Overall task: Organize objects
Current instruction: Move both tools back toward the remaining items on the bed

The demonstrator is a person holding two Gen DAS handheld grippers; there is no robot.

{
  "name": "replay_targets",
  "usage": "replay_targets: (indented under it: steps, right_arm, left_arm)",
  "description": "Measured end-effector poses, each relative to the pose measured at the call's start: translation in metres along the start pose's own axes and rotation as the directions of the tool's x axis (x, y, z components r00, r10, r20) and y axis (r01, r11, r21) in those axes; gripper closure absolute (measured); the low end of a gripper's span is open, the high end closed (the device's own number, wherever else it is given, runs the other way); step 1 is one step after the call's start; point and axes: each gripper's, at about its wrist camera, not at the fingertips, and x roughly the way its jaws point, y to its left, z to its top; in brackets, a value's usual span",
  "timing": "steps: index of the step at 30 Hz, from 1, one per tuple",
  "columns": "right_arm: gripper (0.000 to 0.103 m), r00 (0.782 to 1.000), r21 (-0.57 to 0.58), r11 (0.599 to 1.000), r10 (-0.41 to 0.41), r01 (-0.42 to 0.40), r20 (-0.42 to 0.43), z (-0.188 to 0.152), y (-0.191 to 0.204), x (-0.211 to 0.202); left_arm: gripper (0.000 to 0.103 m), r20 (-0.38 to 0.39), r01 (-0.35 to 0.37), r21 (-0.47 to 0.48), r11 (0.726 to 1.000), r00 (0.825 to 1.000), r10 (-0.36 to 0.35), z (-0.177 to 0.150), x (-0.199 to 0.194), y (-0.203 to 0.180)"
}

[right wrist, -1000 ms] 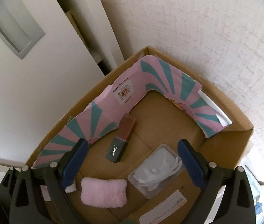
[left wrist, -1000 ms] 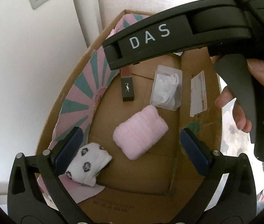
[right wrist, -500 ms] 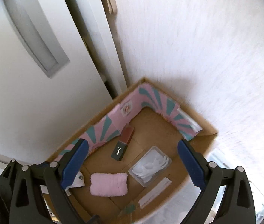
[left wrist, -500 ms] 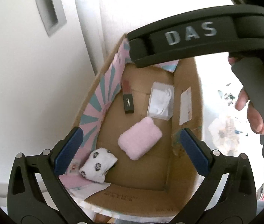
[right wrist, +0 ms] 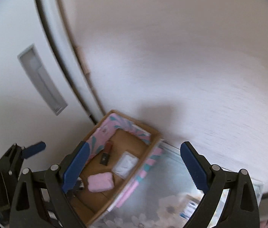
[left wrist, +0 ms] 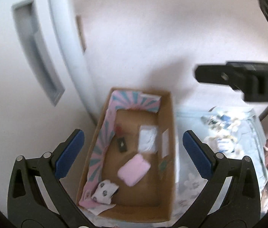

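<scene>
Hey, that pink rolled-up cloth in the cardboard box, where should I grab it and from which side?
Probably from straight above, pinching across the short width at the middle of the pink cloth. It lies flat on the cardboard box floor with bare floor on both long sides, so fingers should fit there.

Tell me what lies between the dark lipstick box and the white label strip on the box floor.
The clear packet of white stuff lies between the lipstick box and the label strip, seen in the left wrist view.
</scene>
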Motion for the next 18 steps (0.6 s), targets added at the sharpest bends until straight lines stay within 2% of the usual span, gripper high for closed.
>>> replay_targets:
  steps: [6, 13, 18]
  right_arm:
    - [0.008, 0.991, 0.09, 0.988, -0.133, 0.129, 0.035, -0.022, -0.039, -0.038]
    - [0.008, 0.974, 0.175, 0.962, -0.22, 0.208, 0.057, -0.052, -0.07, -0.065]
    - [0.008, 0.962, 0.207, 0.948, -0.263, 0.243, 0.072, -0.065, -0.084, -0.082]
  left_arm:
    - [0.0, 0.07, 0.063, 0.055, 0.997, 0.995, -0.067, 0.019, -0.012, -0.027]
    - [0.0, 0.081, 0.13, 0.102, 0.986, 0.987, -0.139, 0.021, -0.015, -0.058]
    - [0.0, 0.078, 0.147, 0.136, 0.98, 0.984, -0.158, 0.02, -0.012, -0.075]
